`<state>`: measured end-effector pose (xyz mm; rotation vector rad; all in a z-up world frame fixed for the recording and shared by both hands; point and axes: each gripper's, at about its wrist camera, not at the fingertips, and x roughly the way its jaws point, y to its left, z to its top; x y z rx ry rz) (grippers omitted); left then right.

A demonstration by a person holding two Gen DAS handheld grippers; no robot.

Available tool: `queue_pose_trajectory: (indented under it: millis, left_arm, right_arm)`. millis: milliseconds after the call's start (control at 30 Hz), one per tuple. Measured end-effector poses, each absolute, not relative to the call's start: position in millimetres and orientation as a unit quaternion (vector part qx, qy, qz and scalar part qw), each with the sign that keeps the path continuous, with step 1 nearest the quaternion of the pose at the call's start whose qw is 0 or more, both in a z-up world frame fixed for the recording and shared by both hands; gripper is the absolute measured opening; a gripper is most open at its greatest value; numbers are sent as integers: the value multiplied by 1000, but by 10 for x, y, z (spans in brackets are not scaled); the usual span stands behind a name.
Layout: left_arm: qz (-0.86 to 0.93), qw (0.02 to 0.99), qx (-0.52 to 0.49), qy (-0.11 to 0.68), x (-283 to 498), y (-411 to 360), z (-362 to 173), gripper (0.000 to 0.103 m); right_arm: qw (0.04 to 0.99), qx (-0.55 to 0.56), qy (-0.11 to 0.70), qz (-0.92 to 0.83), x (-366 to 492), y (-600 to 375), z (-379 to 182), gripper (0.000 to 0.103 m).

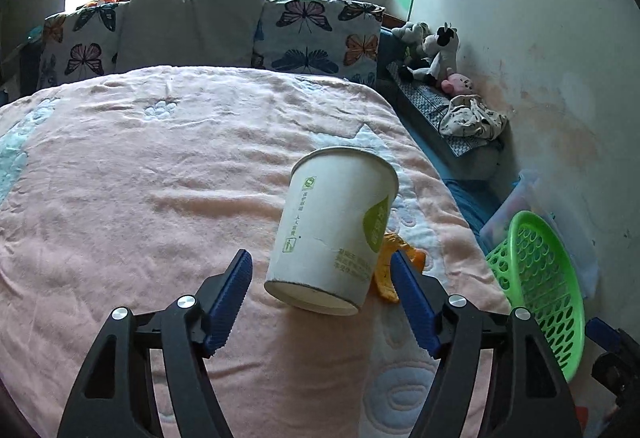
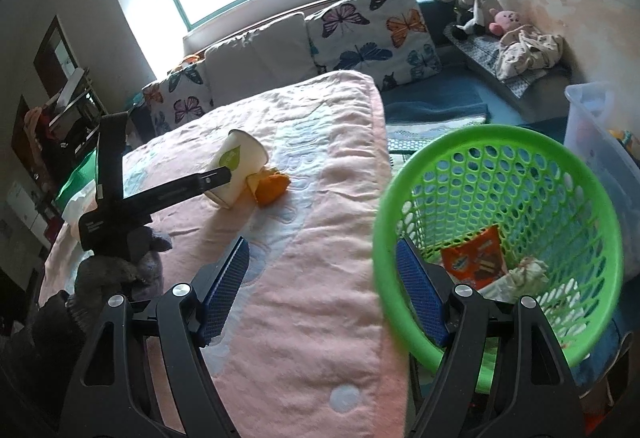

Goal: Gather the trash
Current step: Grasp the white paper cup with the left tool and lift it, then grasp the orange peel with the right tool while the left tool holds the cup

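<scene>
Lying on the pink bed cover [image 1: 160,178] I count one paper cup [image 1: 334,234] and one orange peel [image 1: 386,270]. My left gripper [image 1: 320,290] has its jaws open around the cup's base, not pressing. My right gripper [image 2: 320,278], jaws open, straddles the rim of one green basket [image 2: 500,238] with two wrappers inside.

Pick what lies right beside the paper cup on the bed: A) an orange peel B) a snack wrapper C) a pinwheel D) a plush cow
A, an orange peel lies on the pink blanket against the tipped-over paper cup; the only snack wrapper in view is in the green basket.
</scene>
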<state>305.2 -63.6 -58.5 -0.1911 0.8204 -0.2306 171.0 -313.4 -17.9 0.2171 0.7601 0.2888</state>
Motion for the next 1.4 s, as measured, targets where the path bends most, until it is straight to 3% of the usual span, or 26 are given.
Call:
queue_pose_trajectory:
  millis: [167, 300, 433, 1400]
  left_arm:
    - [-122, 899, -113, 406, 3130, -574, -664, 69]
    - [-134, 896, -127, 403, 3137, -556, -714, 60]
    - [-138, 899, -129, 394, 3120, -550, -697, 58]
    - [-100, 921, -160, 341, 2319, 287, -223, 57]
  right_arm:
    - [911, 99, 372, 148, 1775, -3020, -184, 76]
    - [910, 97, 374, 151, 1822, -2972, -184, 76]
    - [909, 94, 377, 155, 1862, -2904, -194, 76]
    - [892, 53, 420, 162, 2845, -1987, -620, 67]
